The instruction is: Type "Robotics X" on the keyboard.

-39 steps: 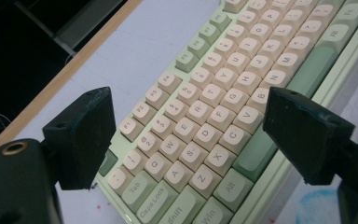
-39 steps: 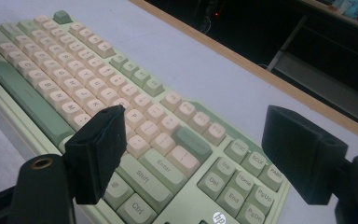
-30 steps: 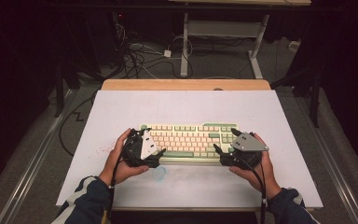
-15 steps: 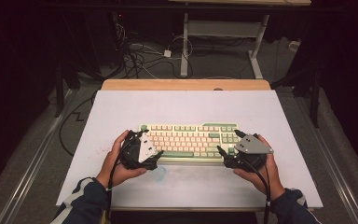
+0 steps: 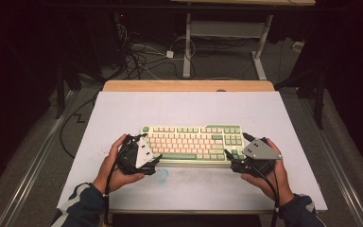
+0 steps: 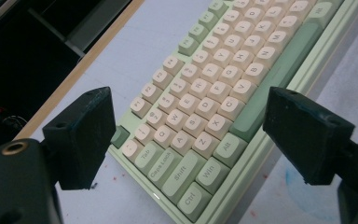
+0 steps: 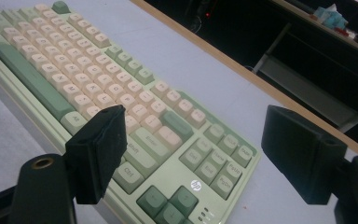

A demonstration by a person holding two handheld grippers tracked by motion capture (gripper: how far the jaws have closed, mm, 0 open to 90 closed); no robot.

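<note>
A pale green keyboard with cream and green keys lies flat near the front of the white table. My left gripper is at its left end, held in a hand, jaws wide open around the keyboard's left corner, one jaw over the table beyond it and one on the near side. At the right end my right gripper is also open, its jaws spread over the arrow-key corner of the keyboard. Neither gripper holds anything.
A faint blue smudge marks the white table in front of the keyboard. The wooden table edge runs along the far side. Beyond it are cables on the floor and a white desk frame.
Both grippers have drawn slightly outward and toward the person, away from the keyboard's ends. The keyboard has not visibly moved.
</note>
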